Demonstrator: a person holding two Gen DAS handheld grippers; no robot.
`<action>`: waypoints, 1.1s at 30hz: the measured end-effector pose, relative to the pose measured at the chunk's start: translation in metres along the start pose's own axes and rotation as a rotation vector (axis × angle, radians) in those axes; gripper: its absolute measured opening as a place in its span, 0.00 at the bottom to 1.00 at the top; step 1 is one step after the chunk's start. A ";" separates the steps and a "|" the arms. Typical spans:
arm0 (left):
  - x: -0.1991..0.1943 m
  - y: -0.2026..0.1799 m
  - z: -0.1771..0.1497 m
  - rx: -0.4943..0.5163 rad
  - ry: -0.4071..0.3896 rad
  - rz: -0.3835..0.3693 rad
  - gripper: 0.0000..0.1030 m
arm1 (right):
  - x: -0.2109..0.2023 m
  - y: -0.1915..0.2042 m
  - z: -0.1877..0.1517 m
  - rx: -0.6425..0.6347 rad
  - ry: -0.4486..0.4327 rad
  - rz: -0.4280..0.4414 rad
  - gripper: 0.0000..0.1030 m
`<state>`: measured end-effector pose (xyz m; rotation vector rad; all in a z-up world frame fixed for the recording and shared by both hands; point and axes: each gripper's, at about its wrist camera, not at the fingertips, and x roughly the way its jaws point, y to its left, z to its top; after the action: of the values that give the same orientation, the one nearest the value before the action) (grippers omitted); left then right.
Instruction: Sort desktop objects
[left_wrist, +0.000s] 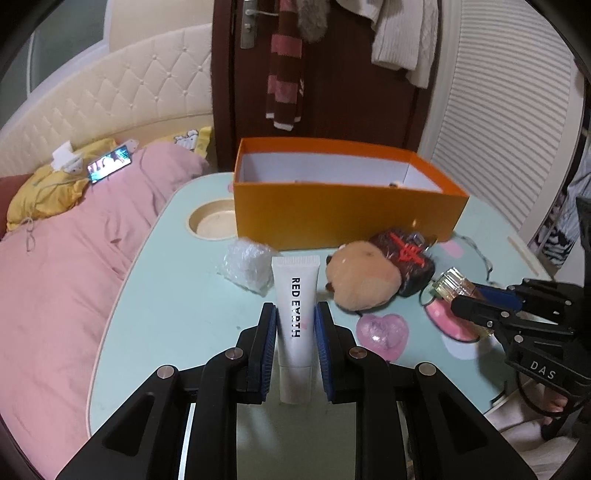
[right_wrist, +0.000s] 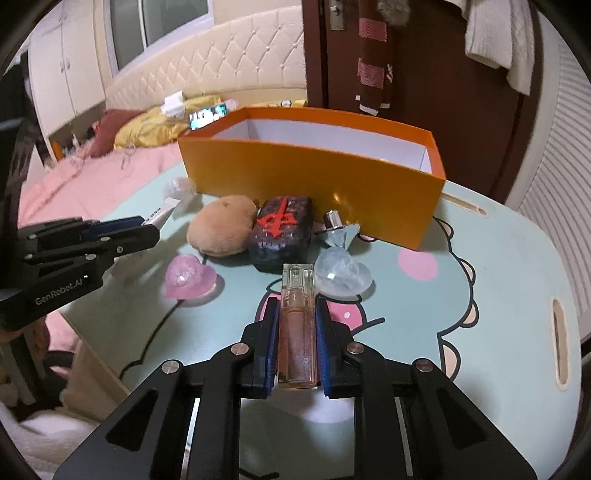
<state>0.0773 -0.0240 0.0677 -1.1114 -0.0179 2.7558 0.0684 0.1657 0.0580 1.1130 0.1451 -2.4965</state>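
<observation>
My left gripper (left_wrist: 295, 314) is shut on a white tube (left_wrist: 296, 295) printed RED EARTH, which points away toward the orange box (left_wrist: 343, 210). My right gripper (right_wrist: 296, 310) is shut on a clear lip-gloss bottle (right_wrist: 297, 314) with pinkish fluid. Beyond them on the mint table lie a tan plush toy (right_wrist: 221, 229), a dark block with a red character (right_wrist: 282, 229), a pink heart (right_wrist: 188, 277), a clear heart (right_wrist: 343, 275) and a silver diamond-shaped piece (right_wrist: 338, 230). In the right wrist view the left gripper (right_wrist: 147, 225) shows at the left edge with the tube.
The open orange box with white inside stands at the table's (left_wrist: 166, 314) far side. A crumpled clear wrap (left_wrist: 247, 266) lies left of the tube, near a round cup recess (left_wrist: 212, 219). A pink bed (left_wrist: 55, 295) with a lit phone (left_wrist: 109, 164) borders the table's left.
</observation>
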 end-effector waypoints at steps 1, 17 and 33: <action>-0.002 0.000 0.002 -0.004 -0.005 -0.007 0.19 | -0.003 -0.003 0.001 0.011 -0.008 0.010 0.18; 0.001 -0.006 0.053 0.002 -0.055 -0.076 0.08 | -0.029 -0.025 0.057 0.106 -0.140 0.079 0.18; 0.024 0.067 0.032 -0.209 0.053 -0.016 0.16 | -0.006 -0.042 0.090 0.148 -0.152 0.078 0.18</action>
<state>0.0281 -0.0840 0.0692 -1.2272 -0.3131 2.7585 -0.0069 0.1828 0.1207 0.9600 -0.1249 -2.5426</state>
